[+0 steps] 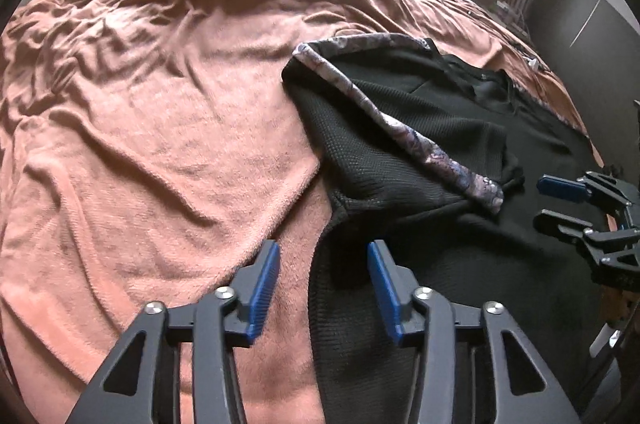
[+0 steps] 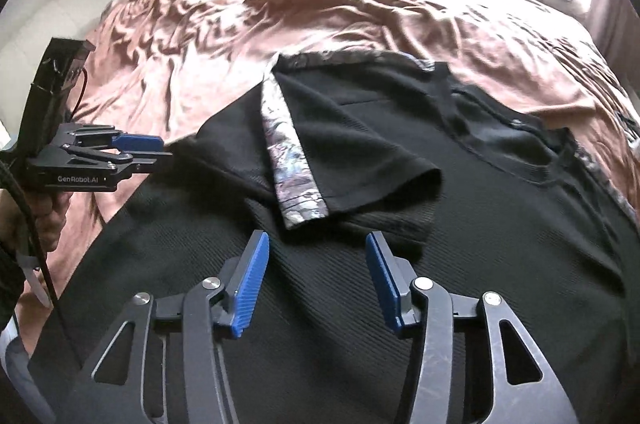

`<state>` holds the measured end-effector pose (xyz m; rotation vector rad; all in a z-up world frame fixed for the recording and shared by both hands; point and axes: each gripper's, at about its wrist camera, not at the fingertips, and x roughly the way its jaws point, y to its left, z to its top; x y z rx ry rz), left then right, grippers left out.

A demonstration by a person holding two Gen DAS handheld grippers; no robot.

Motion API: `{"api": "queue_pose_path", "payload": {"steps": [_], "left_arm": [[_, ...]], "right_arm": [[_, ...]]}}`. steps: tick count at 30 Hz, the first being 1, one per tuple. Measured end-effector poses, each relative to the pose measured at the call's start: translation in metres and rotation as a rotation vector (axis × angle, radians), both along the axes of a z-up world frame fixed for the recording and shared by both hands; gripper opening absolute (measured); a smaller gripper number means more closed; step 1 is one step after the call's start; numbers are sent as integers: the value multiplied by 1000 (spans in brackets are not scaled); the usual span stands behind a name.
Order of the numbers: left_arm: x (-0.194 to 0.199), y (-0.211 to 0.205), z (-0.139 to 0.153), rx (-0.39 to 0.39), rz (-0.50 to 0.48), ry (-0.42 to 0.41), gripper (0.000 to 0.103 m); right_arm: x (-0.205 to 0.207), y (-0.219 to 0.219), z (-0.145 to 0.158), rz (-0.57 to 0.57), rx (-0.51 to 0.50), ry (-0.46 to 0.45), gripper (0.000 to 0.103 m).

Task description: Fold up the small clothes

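1. A black waffle-knit T-shirt with patterned silver-grey sleeve stripes (image 2: 400, 164) is lying spread on the wrinkled peach-brown blanket (image 1: 160, 144) covering the bed, on the side nearer the person.
2. One short sleeve (image 2: 320, 160) is lying folded inward across the chest, its cuff pointing toward the cameras.
3. The shirt's long axis is running from the collar (image 2: 520, 144), at the far right, back toward the near hem.
4. The left gripper (image 1: 323, 284) is hovering over the shirt's left edge, jaws apart and holding nothing.
5. The right gripper (image 2: 317, 278) is hanging above the body fabric, jaws likewise apart and empty.
6. Risk, as I judge it: a pinch could be catching the blanket along with the shirt, dragging both.
7. Lifting one side alone could be undoing the folded sleeve.
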<state>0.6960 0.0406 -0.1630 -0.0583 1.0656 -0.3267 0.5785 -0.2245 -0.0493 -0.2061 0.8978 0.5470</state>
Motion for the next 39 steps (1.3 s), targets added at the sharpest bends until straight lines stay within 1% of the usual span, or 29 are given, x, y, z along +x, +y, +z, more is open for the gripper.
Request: {"api": "queue_pose_path", "payload": {"steps": [3, 5, 6, 7, 8, 9, 10, 11, 13, 15, 16, 21, 23, 28, 34, 39], "left_arm": [[5, 3, -5, -48, 12, 2, 41], [7, 2, -6, -56, 6, -7, 40], [7, 0, -6, -54, 1, -10, 36], [9, -2, -7, -53, -9, -10, 26], [10, -4, -8, -56, -19, -7, 21], [11, -5, -10, -58, -27, -6, 14], [11, -6, -10, -56, -27, -13, 12], [11, -5, -10, -55, -22, -22, 11], [11, -3, -11, -67, -11, -23, 9], [11, 2, -11, -88, 0, -14, 9], [11, 4, -12, -95, 6, -11, 9], [11, 10, -12, -113, 26, 3, 9], [10, 9, -11, -104, 26, 1, 9], [9, 9, -10, -96, 21, 5, 9], [9, 9, -7, -79, 3, 10, 9], [9, 10, -8, -56, -6, 17, 9]], "right_arm": [[7, 12, -8, 14, -12, 11, 48], [12, 19, -13, 22, -19, 11, 48], [13, 22, -14, 24, -20, 13, 48], [16, 25, -17, 28, -22, 17, 48], [17, 28, -19, 33, -26, 16, 48], [19, 31, -20, 37, -30, 11, 48], [20, 33, -21, 41, -36, 4, 45], [21, 35, -23, 44, -44, 3, 40], [26, 36, -25, 48, -53, 16, 13], [29, 33, -21, 61, -24, 20, 4], [28, 31, -17, 69, -10, 12, 2], [29, 19, 6, 62, 32, -24, 0], [32, 9, 14, 36, 54, -32, 0], [47, -25, 30, -71, 117, -42, 0], [64, -47, 24, -183, 154, -7, 0], [88, -54, 14, -276, 140, 23, 0]]}}
